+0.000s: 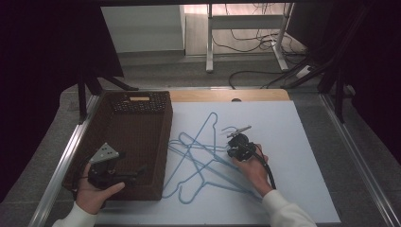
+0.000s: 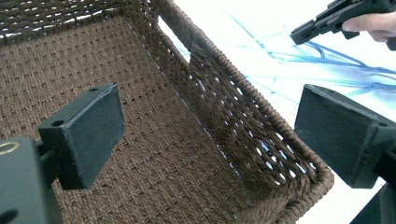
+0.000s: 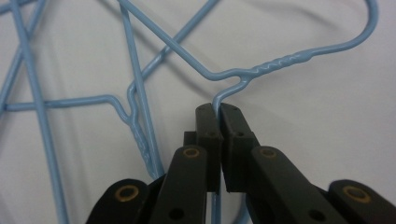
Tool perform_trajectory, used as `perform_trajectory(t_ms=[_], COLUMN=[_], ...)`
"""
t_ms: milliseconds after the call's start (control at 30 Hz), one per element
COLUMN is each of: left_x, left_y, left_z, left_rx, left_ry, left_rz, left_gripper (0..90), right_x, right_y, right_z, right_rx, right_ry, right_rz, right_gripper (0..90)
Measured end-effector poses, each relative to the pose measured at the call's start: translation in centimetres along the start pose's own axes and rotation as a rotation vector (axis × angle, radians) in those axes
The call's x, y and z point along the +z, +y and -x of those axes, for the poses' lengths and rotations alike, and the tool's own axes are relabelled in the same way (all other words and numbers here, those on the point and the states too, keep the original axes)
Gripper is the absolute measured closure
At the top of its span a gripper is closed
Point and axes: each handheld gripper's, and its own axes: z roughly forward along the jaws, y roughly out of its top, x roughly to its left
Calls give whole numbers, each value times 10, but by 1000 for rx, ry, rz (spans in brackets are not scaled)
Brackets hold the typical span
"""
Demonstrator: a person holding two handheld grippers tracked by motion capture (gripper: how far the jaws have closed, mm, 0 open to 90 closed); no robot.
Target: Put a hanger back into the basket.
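Several pale blue wire hangers [image 1: 201, 158] lie tangled on the white table top [image 1: 302, 189], just right of the brown woven basket [image 1: 163, 142]. One hanger [image 3: 261, 70] is pinched at the wire just below its twisted neck by the right gripper [image 3: 218, 114], whose jaws are closed on it with no gap visible; a second hanger's neck [image 3: 133, 119] lies just beside, and other wires cross beneath. The likely step, judged from the layout, is lifting this hanger clear for the basket. To do it well, the hold should stay near the neck so the frame hangs balanced, and the lift should be slow and straight up, since crossed wires may snag and drag their neighbours. Slight tilting as it rises should free the hook [image 3: 359, 28]. The right hand [image 1: 253, 170] reaches in from below, wrist angled forward, gripper pointing away from the person over the pile. The left gripper [image 1: 116, 172] is held in the left hand [image 1: 97, 191] over the basket's near end, jaws wide apart and holding nothing, aimed along the basket's right wall [image 2: 233, 93] toward the hangers, with the woven floor [image 2: 154, 154] beneath it bare
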Motion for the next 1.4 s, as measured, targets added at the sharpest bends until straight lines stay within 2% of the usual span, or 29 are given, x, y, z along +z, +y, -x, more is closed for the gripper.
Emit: perform_trajectory(t_ms=[100, 300, 400, 433, 467, 500, 567, 733, 867, 1067, 1133, 1267, 1400], left_x=[0, 1, 2, 2, 2, 2, 1, 2, 10, 23, 29, 47, 56], left_y=[1, 3, 5, 7, 7, 8, 11, 22, 36, 49, 54, 65, 70], left_z=[0, 0, 1, 2, 2, 4, 6, 15, 27, 36, 40, 52, 62], left_rx=[3, -1, 5, 12, 12, 15, 22, 52, 91, 116, 128, 142, 160], left_ry=[0, 2, 1, -1, -1, -3, -7, -19, -40, -71, -81, -136, -167], left_rz=[3, 3, 3, 6, 6, 7, 12, 24, 20, 4, -7, -45, -64], left_gripper=[88, 90, 91, 91, 93, 94, 95, 104, 108, 119, 124, 140, 151], right_x=[-10, -37, -46, -55, -55, -65, -69, -89, -100, -113, -118, -123, -128], right_y=[2, 3, 2, 2, 2, 0, 0, -6, -10, -16, -20, -28, -35], right_z=[5, 24, 28, 31, 31, 32, 33, 36, 36, 35, 35, 35, 37], right_rx=[1, 33, 31, 22, 22, 0, -5, -28, -38, -55, -62, -71, -64], right_ry=[20, 135, 149, 163, 163, 176, 178, 221, 259, 297, 328, 357, 384], right_rz=[41, 139, 166, 195, 195, 220, 229, 283, 304, 318, 316, 305, 307], right_gripper=[878, 879, 880, 880, 880, 880, 880, 880, 880, 880, 880, 880, 880])
